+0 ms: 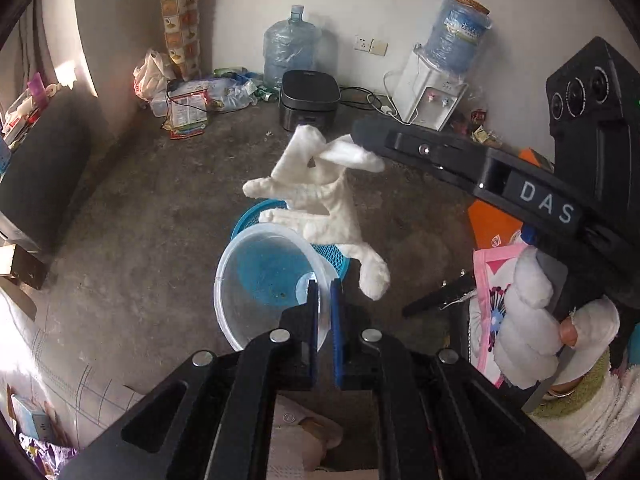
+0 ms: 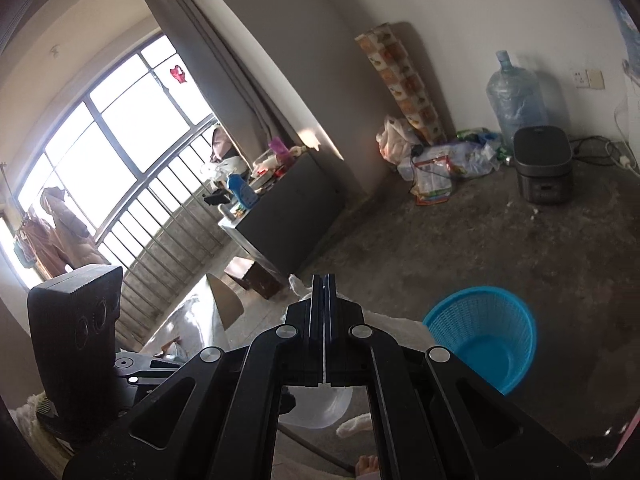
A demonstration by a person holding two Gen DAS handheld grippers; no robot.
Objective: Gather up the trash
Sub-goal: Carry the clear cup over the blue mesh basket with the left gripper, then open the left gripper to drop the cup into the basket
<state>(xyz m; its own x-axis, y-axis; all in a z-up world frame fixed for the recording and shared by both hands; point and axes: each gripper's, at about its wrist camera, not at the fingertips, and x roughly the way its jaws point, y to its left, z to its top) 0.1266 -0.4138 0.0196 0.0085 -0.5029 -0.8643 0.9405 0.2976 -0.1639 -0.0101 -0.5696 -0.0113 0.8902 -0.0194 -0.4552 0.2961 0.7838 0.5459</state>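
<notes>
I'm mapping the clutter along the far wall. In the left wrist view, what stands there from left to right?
Tall patterned box → white plastic bag → empty water jug → black rice cooker → water dispenser.

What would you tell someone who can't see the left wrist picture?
The left gripper is shut on the rim of a clear plastic bowl, held above a blue basket on a grey floor. The right gripper reaches in from the right, dangling a crumpled white tissue over them. Water jugs stand by the far wall.
</notes>
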